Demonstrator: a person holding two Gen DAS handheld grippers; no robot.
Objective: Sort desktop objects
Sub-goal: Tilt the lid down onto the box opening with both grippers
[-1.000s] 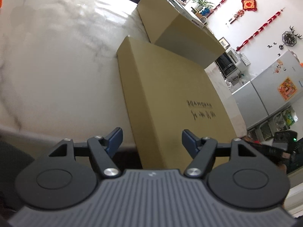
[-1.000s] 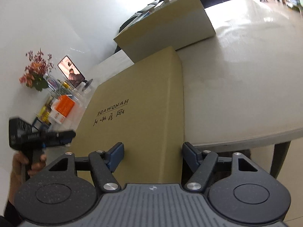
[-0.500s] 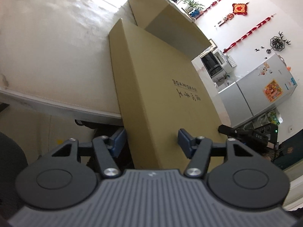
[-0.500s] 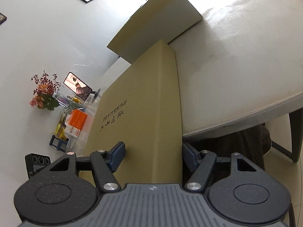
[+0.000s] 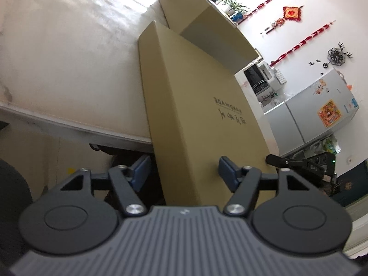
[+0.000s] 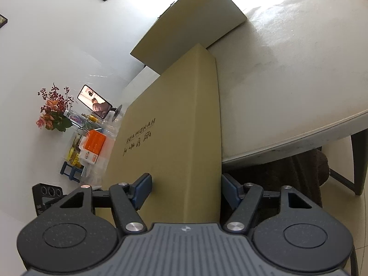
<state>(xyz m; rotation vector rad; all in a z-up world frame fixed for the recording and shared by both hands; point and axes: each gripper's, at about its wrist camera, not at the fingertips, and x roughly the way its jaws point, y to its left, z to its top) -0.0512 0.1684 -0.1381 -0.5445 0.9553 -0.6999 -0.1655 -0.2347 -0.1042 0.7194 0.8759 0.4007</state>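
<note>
A flat tan cardboard box printed HANDMADE (image 5: 195, 105) lies on the white marble table (image 5: 69, 57), its near end sticking out past the table edge. It also shows in the right wrist view (image 6: 174, 119). My left gripper (image 5: 184, 172) is open, one finger below the box's overhanging end and one above it, at its left corner. My right gripper (image 6: 186, 188) is open and straddles the same end at the right corner. Whether the pads touch the box I cannot tell.
A second, taller tan box (image 5: 207, 18) stands on the table behind the flat one, touching its far end; it shows in the right wrist view too (image 6: 191, 23). A phone on a stand (image 6: 95, 101), flowers (image 6: 54, 112) and packets sit at the left. A fridge (image 5: 310, 115) stands to the right.
Both grippers have dropped lower and tilted toward the box's overhanging end, so the table's underside and floor show. The fingers stay open around the box.
</note>
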